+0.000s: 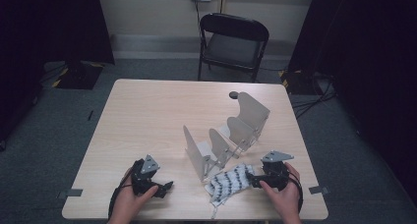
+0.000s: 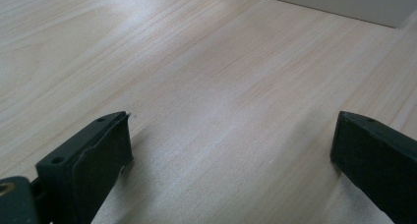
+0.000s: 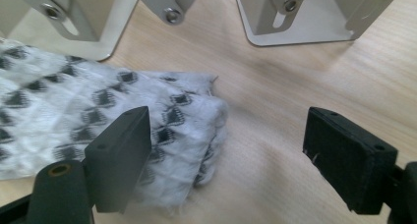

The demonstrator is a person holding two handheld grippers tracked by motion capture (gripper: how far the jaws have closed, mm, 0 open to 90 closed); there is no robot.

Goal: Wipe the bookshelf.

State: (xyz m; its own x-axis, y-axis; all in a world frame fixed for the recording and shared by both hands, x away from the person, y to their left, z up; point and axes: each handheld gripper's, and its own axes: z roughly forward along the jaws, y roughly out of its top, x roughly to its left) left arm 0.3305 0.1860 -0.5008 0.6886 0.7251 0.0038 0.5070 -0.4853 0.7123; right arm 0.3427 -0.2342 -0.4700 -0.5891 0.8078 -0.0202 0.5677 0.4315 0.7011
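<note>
**A:** Where's the cloth from where you sit?

**B:** I have the patterned cloth (image 1: 229, 182) lying crumpled on the tabletop (image 1: 147, 121) near its front edge, just in front of the metal rack (image 1: 223, 138) and touching the rack's base plate. It is white with dark diamond marks.

**A:** And your right tongs?

**B:** My right tongs (image 3: 223, 157) are spread wide and low over the cloth's corner. In the right gripper view one jaw sits above the cloth's edge and the other over bare wood, so nothing is pinched. From the high view, the right tongs (image 1: 252, 180) point left at the cloth, right beside it.

**A:** The left?

**B:** My left tongs (image 2: 231, 150) are spread too, with only bare tabletop between the jaws. In the high view I see them (image 1: 167, 187) at the front left, well apart from the cloth and the rack.

**A:** Anything else on the surface?

**B:** A small dark round object (image 1: 234, 94) by the far edge, behind the rack.
</note>
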